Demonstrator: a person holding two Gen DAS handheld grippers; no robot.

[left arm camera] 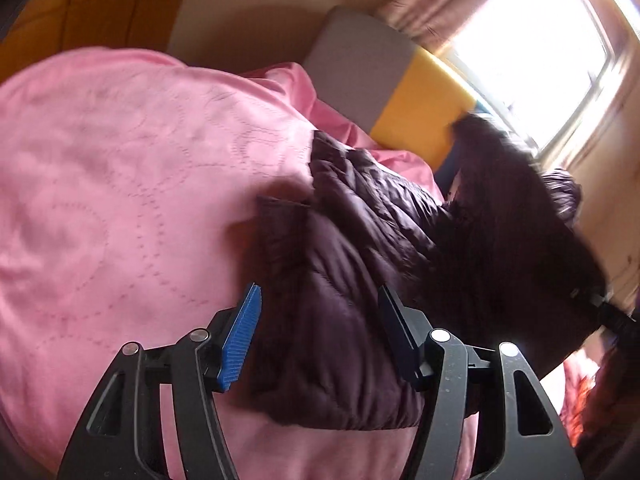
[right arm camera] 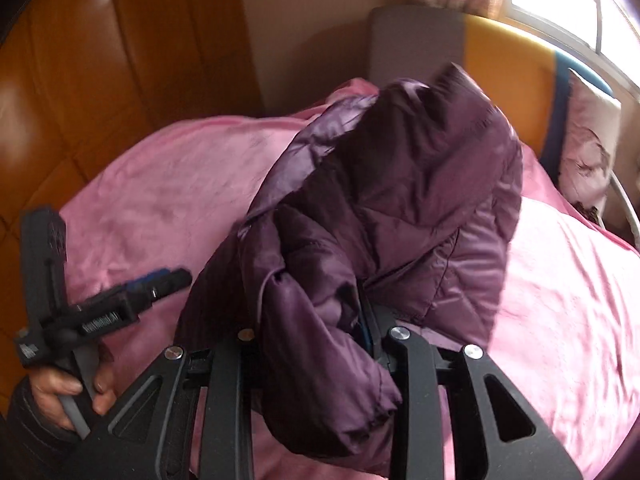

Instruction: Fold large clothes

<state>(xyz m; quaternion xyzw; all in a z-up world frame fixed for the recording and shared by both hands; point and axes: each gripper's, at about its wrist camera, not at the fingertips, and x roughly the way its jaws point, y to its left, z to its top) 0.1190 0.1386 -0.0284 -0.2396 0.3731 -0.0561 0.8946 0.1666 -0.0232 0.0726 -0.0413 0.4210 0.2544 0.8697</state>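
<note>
Right wrist view is showing the pink bedspread (right arm camera: 560,280) filling most of the scene, with the headboard (right arm camera: 508,64) standing at the far side under the window (right arm camera: 568,0). I am working over this bed surface.

Next in size, the purple quilted jacket (right arm camera: 380,200) is lying bunched toward the middle of the bedspread, with one part raised off it and hanging in front of the camera. In the left wrist view the same jacket (left arm camera: 340,272) is lying partly flat on the pink bedspread (left arm camera: 120,180), its near edge just ahead of the fingers and its right part lifted.

I am holding the right gripper (right arm camera: 312,340) closed on a fold of the jacket; the fabric is draping over and between its fingers, so the grip is reading as narrow and firm. I am holding the left gripper (left arm camera: 316,320) about half open with nothing pinched: the jacket is lying beyond and between the blue pads (left arm camera: 240,340), but they are not pressing on it. In the right wrist view the left gripper (right arm camera: 160,280) is hovering at the left, apart from the jacket, with the hand (right arm camera: 72,392) on its handle.

I am judging the step as spreading the jacket before the first fold. The next move is calling for the left gripper to take a free edge so both can pull the jacket flat.
</note>
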